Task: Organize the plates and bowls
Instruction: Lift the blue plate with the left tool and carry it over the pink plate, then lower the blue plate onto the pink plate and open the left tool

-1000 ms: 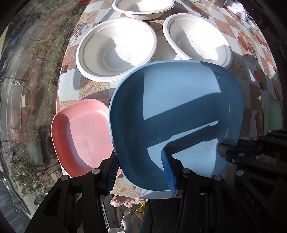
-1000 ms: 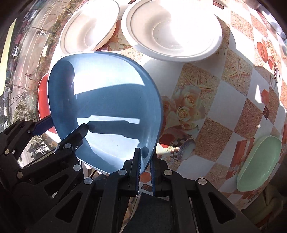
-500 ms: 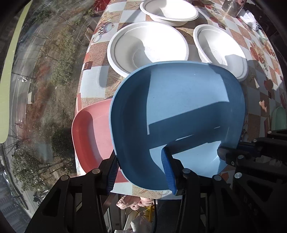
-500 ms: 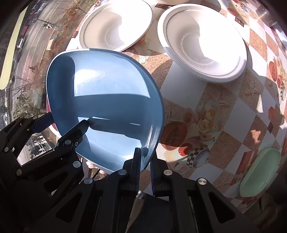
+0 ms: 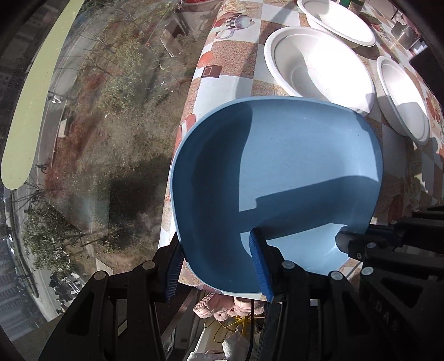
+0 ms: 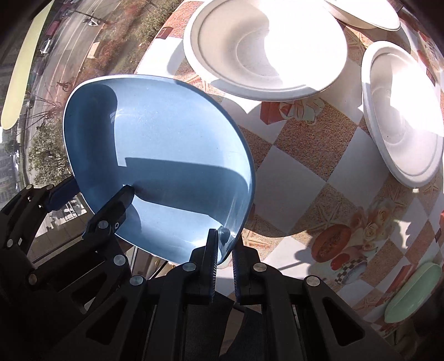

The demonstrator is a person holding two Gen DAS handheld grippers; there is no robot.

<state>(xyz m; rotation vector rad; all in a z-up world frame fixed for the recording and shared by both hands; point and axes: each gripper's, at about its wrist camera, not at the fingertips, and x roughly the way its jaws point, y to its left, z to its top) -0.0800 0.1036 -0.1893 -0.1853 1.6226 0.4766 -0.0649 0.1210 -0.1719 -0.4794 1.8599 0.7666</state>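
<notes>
A blue plate (image 5: 277,177) is held in the air over the table's near left corner. My left gripper (image 5: 219,266) has its fingers on either side of the plate's near rim, with some gap showing. My right gripper (image 6: 223,250) is shut on the plate's right rim (image 6: 227,238). The plate also fills the left of the right wrist view (image 6: 158,155). Three white bowls (image 5: 316,66) (image 5: 402,97) (image 5: 335,19) sit on the table beyond. The pink plate is hidden under the blue one.
The table (image 6: 299,172) has a checkered floral cloth. A mint green plate (image 6: 413,291) lies near the right front edge. The table's left edge (image 5: 191,97) borders a window with a street far below. A metal cup (image 5: 402,30) stands at the far back.
Both grippers carried the blue plate left, toward the table's left corner. It now covers the pink plate, which showed at its left before. The white bowls have shifted right in view.
</notes>
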